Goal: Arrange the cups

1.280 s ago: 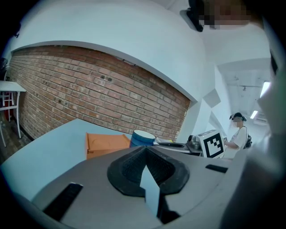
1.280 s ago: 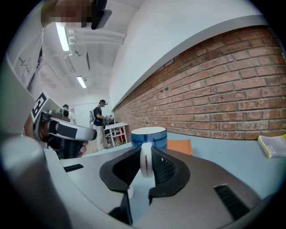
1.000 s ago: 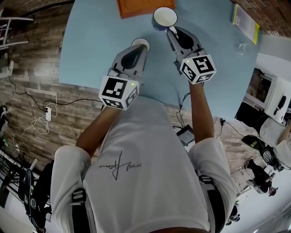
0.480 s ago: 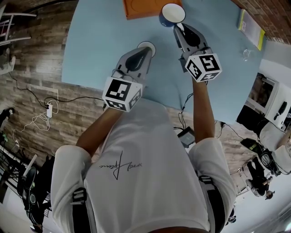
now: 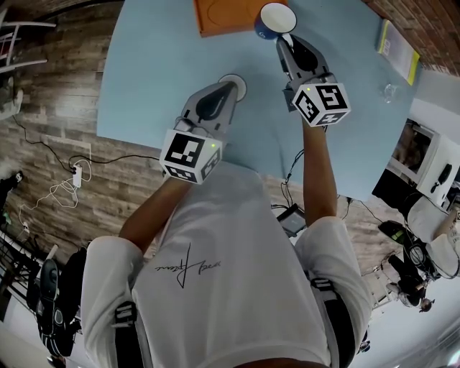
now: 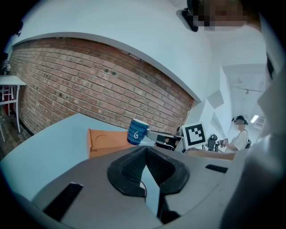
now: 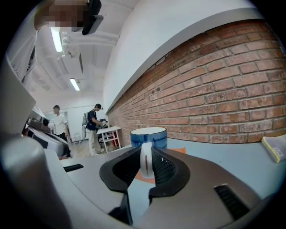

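While clamped at its handle (image 7: pixel 145 167) in right gripper (image 7: pixel 146 154) jaws, treat blue cup (image 7: pixel 149 135) as probably stiff, slick, breakable; left gripper (image 6: pixel 146 154) jaws closed.

Light blue table (image 5: pixel 144 72), orange board (image 5: pixel 223 14), yellow booklet (image 5: pixel 399 47), clear glass (image 5: pixel 389 92)

Top edge cuts off tray (image 5: pixel 223 18). Under left claw (image 5: pixel 230 86), white round thing (image 5: pixel 242 88) mostly hidden, kind unclear. From above, right claw (image 5: pixel 282 37) covers handle of blue cup (image 5: pixel 275 16).
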